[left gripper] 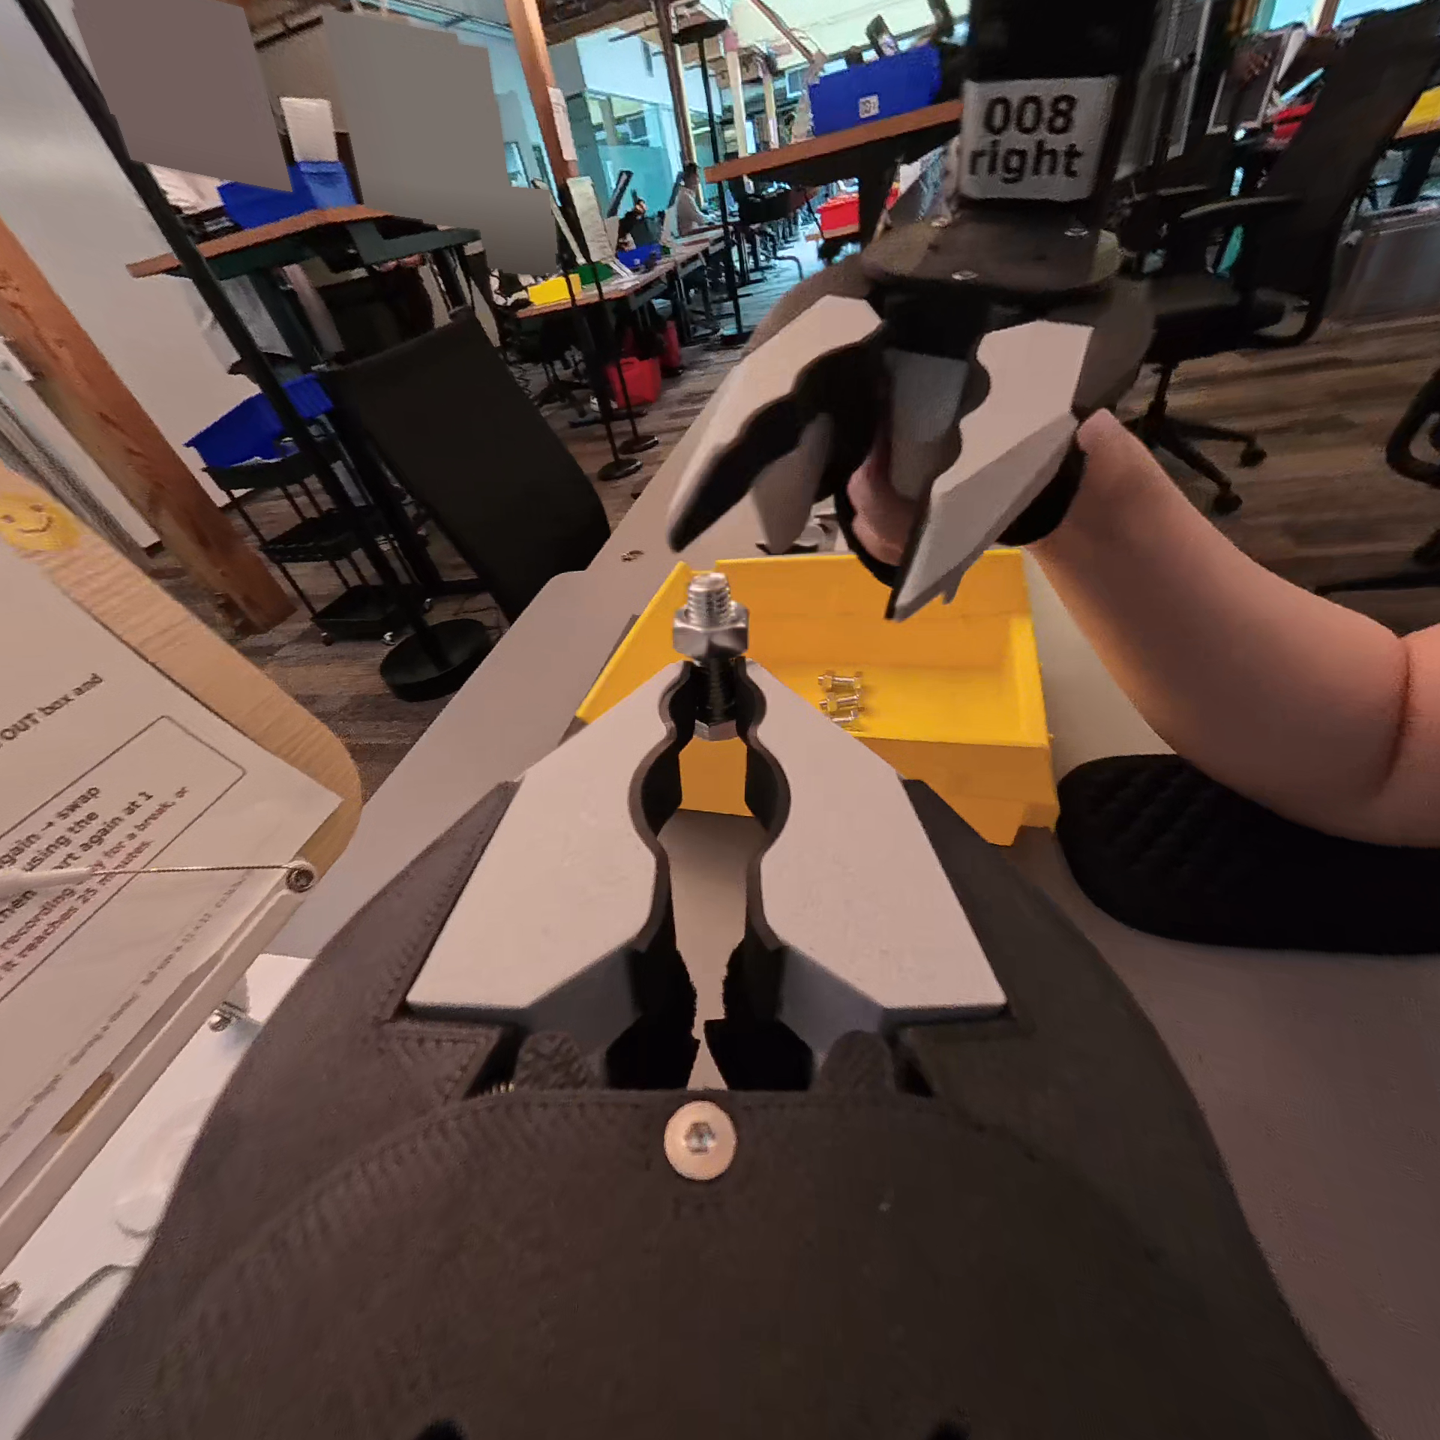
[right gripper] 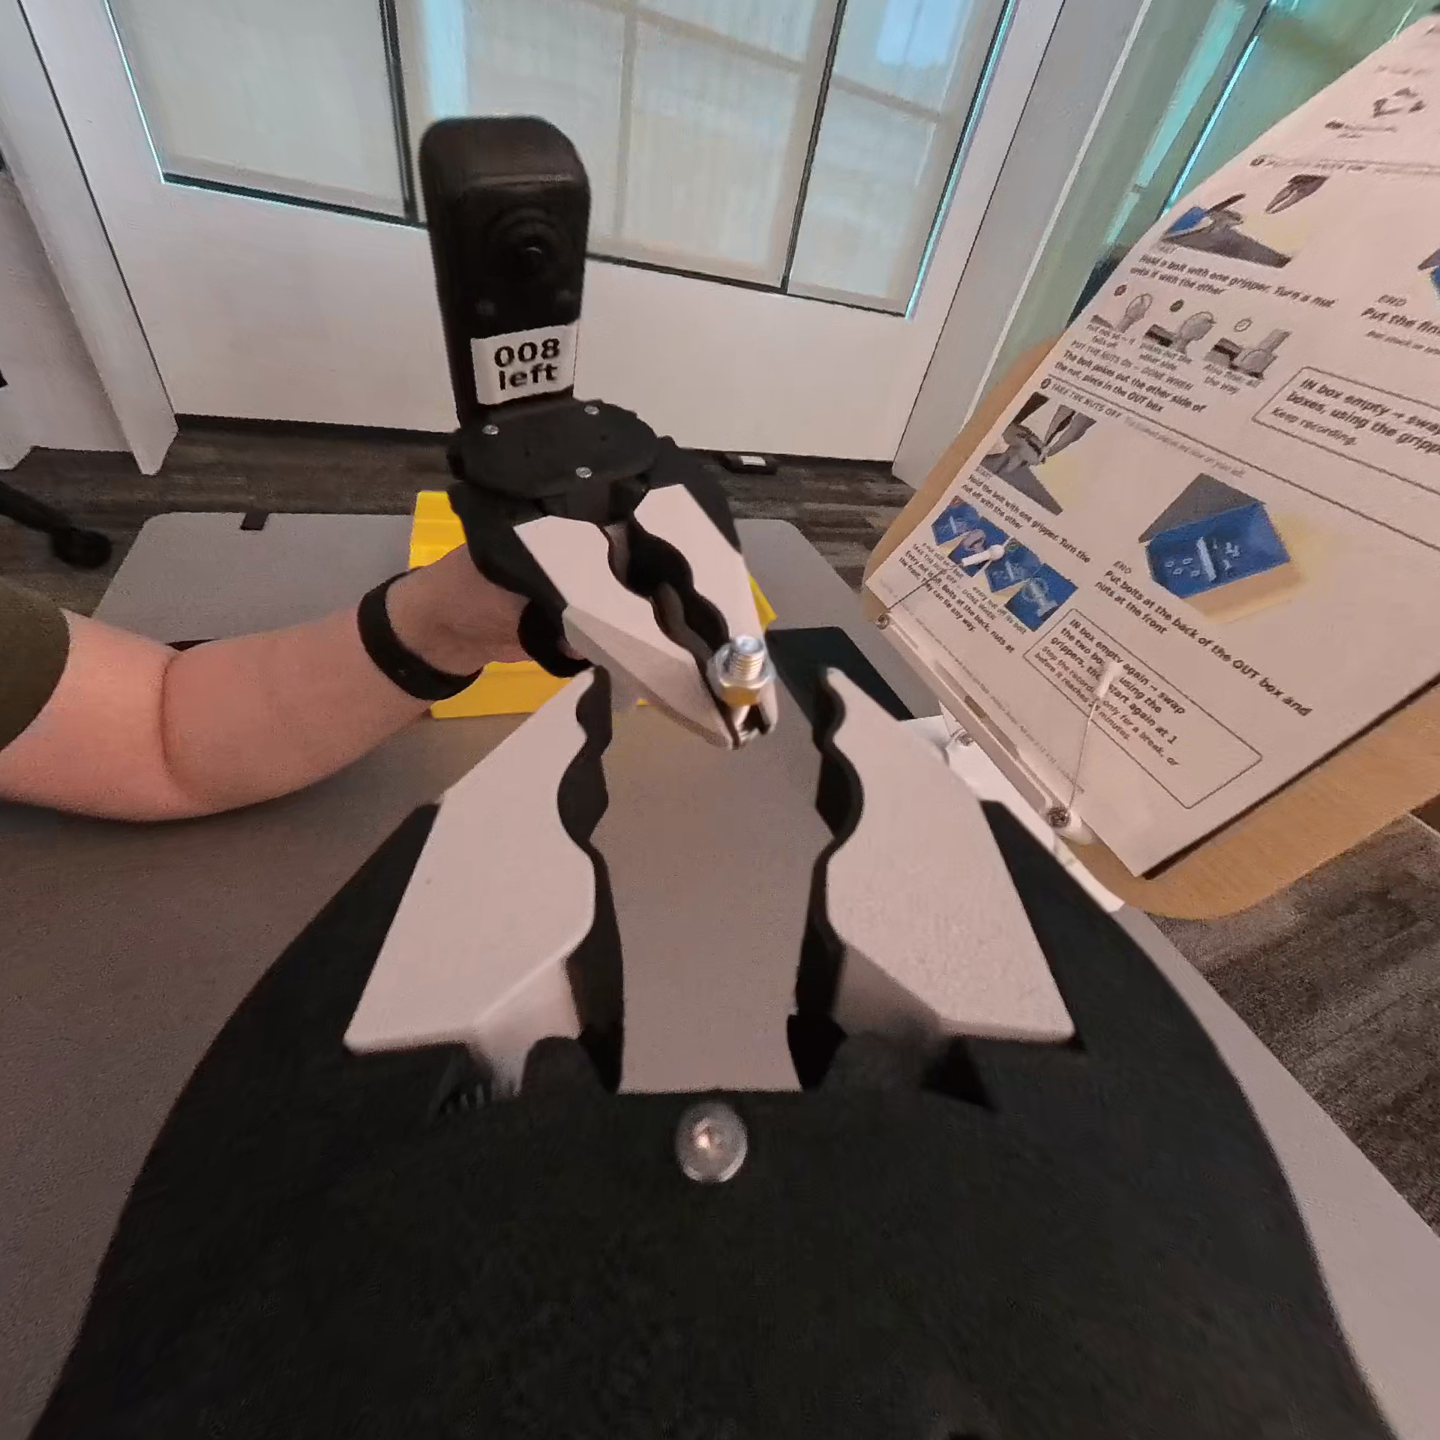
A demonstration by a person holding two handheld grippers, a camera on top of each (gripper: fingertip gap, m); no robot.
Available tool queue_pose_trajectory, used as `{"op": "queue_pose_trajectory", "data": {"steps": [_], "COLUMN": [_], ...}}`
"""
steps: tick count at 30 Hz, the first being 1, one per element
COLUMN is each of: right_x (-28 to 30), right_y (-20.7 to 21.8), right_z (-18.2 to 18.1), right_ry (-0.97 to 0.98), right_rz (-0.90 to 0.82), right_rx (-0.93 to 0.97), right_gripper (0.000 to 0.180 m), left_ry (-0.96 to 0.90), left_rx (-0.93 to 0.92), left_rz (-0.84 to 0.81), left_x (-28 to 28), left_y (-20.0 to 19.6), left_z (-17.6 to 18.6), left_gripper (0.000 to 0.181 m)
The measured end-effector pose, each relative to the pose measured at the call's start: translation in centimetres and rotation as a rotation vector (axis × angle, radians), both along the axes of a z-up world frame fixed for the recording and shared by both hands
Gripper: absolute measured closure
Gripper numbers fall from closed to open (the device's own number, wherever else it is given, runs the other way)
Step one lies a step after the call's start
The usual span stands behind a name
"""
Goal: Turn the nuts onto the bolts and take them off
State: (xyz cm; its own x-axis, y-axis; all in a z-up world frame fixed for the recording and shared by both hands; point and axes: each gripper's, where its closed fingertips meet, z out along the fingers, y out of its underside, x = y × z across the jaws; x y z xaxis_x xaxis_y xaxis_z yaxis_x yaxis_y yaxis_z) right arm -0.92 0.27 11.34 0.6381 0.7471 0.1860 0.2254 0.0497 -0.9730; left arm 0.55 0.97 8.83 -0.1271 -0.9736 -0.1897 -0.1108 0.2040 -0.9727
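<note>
The left gripper [left gripper: 711, 705] has its jaws closed on the lower shank of a bolt [left gripper: 709, 678], which stands up out of the jaw tips with its threaded end free. A nut [left gripper: 710, 630] sits on the thread just above the tips, a few turns short of the end. The right gripper [left gripper: 787, 577] hangs above and beyond it, tilted downward, its jaws spread wide and holding nothing; one tip is near the bolt's end without touching it. A bare forearm [left gripper: 1247, 701] runs in from the right, resting on a black pad [left gripper: 1247, 857].

The left wrist view alone shows a yellow bin [left gripper: 974, 623] behind the jaws, with a few small bolts [left gripper: 841, 697] lying on its floor. The right wrist view alone shows the left hand [right gripper: 452, 615] with a black wristband [right gripper: 397, 647], and a tilted instruction board [right gripper: 1169, 506] to the right of the open jaws.

The table [right gripper: 195, 896] is grey. Behind it are white doors with glass panes; the other way lies an open workshop with benches, blue bins and office chairs.
</note>
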Motion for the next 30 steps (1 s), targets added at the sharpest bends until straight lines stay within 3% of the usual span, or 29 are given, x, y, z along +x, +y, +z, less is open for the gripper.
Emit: {"op": "queue_pose_trajectory", "data": {"steps": [5,6,7,13,16,18,30], "right_x": [-1.2,-1.6,-2.1,-0.1,-0.1,-0.1,0.0], "right_y": [-0.4,-1.3,-2.4,0.1,0.4,0.6,0.2], "right_z": [-1.4,-1.9,-1.9,-0.1,-0.1,-0.2,0.5], "right_ry": [-0.071,-0.108,-0.117,-0.021,0.017,0.024,0.195], "right_rz": [0.040,0.097,0.166,-0.009,0.009,0.006,0.088], "right_rx": [-0.029,-0.037,-0.030,0.019,0.002,0.000,-0.120], "right_gripper": [0.127,0.160,0.170,0.153,0.158,0.172,0.172], "left_ry": [-0.018,-0.028,-0.046,-0.007,0.012,0.015,-0.024], "left_rx": [-0.017,-0.029,-0.040,-0.073,-0.069,-0.073,-0.110], "left_rz": [0.017,0.026,0.051,-0.041,-0.077,-0.096,-0.123], "left_x": [0.1,-0.1,-0.3,0.0,0.6,0.7,0.5], "left_y": [0.4,0.7,1.2,-0.2,-1.2,-1.6,-2.0], "left_z": [0.2,0.4,0.7,0.1,-0.4,-0.5,0.3], "left_gripper": [0.174,0.173,0.173,0.173,0.173,0.173,0.173]}}
